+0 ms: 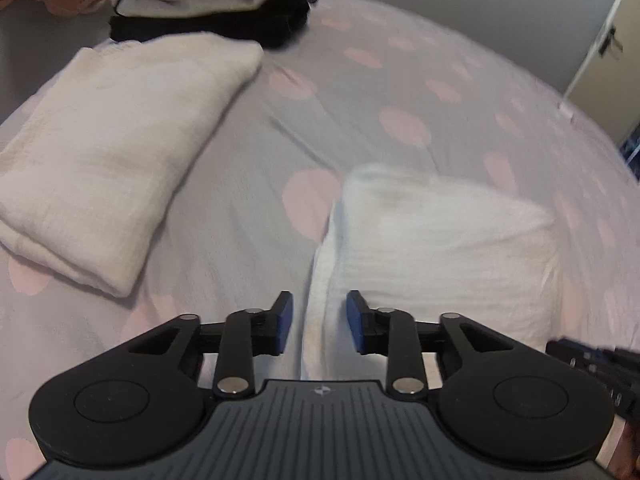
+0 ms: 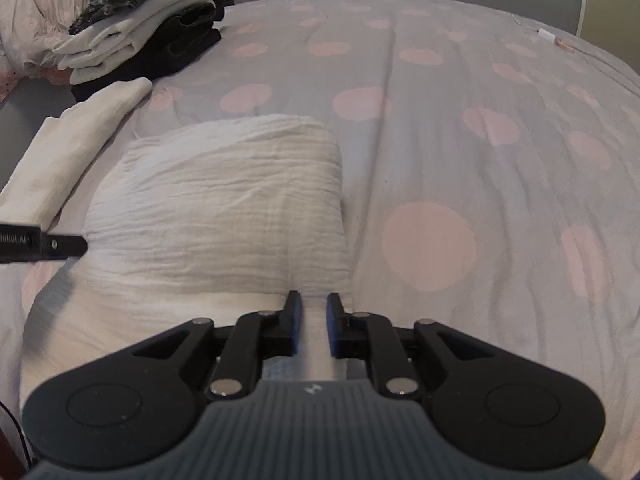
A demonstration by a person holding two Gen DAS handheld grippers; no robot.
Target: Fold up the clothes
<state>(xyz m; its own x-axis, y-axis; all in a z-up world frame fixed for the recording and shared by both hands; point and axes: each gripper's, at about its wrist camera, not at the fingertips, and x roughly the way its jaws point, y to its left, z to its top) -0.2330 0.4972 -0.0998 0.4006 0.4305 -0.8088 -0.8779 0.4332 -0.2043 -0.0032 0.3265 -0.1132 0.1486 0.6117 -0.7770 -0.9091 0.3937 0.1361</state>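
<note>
Both handheld tools look alike: the left gripper point(image 1: 319, 318) and the right gripper point(image 2: 311, 322) each have a dark grey ribbed body with a small pale emblem at its front edge, flanked by two round matte-black housings with a shallow circular recess on top. From each housing black link arms with triangular cut-outs run forward, pinned by silver rivets, and end in black fingers faced with blue pads point(image 1: 283, 322). In the right wrist view, part of the left tool enters from the left edge as a black bar with faint white lettering and a small screw.
</note>
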